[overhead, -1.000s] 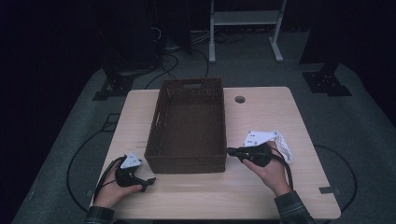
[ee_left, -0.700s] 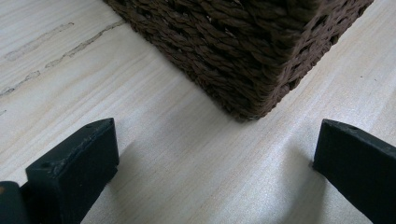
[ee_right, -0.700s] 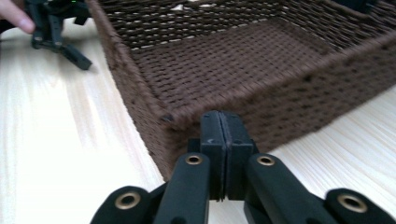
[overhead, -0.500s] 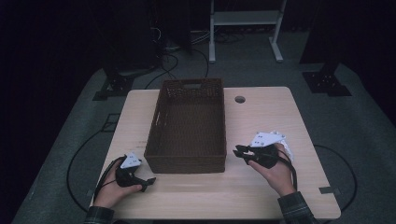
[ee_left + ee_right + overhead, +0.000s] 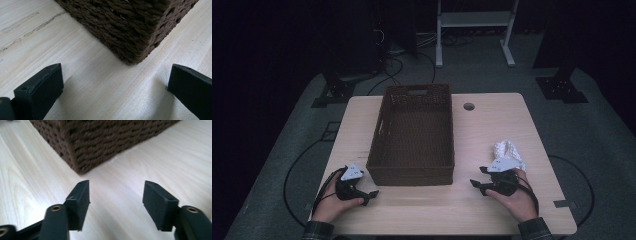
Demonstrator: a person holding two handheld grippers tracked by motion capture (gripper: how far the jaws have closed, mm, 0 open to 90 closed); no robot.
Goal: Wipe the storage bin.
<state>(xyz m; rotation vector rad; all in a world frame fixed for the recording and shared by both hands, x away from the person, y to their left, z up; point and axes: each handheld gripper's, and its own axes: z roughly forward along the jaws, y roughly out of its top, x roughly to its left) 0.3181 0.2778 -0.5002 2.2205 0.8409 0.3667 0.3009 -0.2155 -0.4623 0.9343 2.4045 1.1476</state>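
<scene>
A brown wicker basket (image 5: pixel 409 175) stands in the middle of the pale wooden table (image 5: pixel 492 120); its inside looks bare. A white rope-like bundle (image 5: pixel 508 150) lies right of it, just beyond my right hand. My right gripper (image 5: pixel 477 176) is low over the table near the basket's near right corner (image 5: pixel 100 142). Its jaws have just been opening and stand apart (image 5: pixel 116 192) with only table between them. My left gripper (image 5: pixel 371 194) rests at the basket's near left corner (image 5: pixel 130 27), wide open (image 5: pixel 116 80) and holding nothing.
A round cable hole (image 5: pixel 469 106) sits in the table's far right part. Beyond the table, on the dark floor, are cables, stand feet (image 5: pixel 562 90) and a white metal frame (image 5: pixel 474 20).
My right gripper has sunk toward the table and drawn back from the basket toward the near edge, and its jaws went from shut to apart. The left gripper kept still.
</scene>
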